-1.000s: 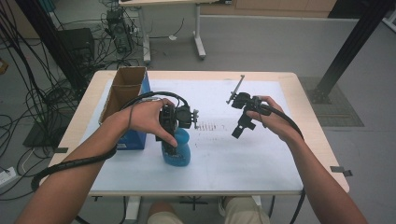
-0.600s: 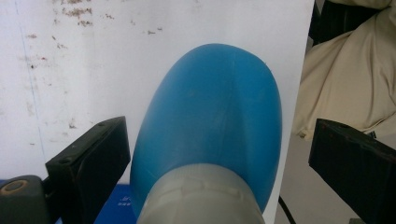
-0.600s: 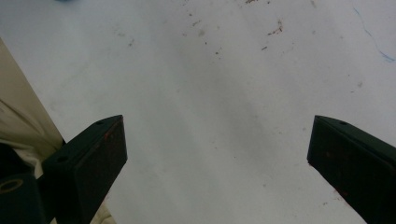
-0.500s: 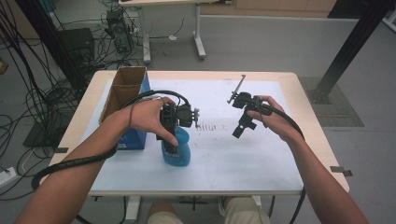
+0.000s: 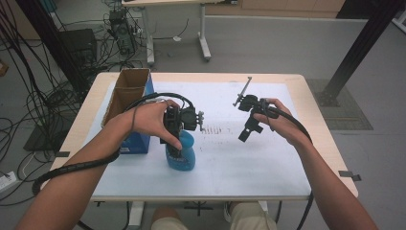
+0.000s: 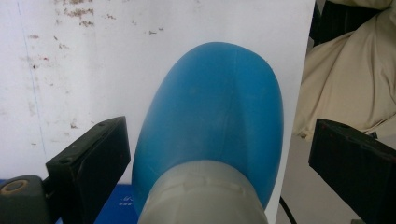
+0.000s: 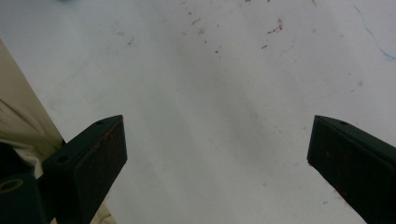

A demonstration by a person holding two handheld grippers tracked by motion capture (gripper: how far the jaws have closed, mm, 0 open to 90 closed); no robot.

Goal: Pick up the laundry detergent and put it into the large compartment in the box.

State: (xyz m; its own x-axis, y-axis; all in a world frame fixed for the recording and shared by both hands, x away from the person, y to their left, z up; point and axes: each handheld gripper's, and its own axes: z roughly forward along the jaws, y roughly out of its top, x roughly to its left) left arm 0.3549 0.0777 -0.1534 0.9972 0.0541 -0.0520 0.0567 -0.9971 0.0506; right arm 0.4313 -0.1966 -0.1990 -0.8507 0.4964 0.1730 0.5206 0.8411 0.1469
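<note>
A cardboard box (image 5: 125, 94) is seen at the table's (image 5: 297, 158) left edge. The left gripper (image 5: 178, 136) is held over the upright blue bottle (image 5: 180, 152), jaws apart, flanking it untouched. The right gripper (image 5: 245, 134) is held above the white mat (image 5: 249, 163), jaws wide apart.
</note>
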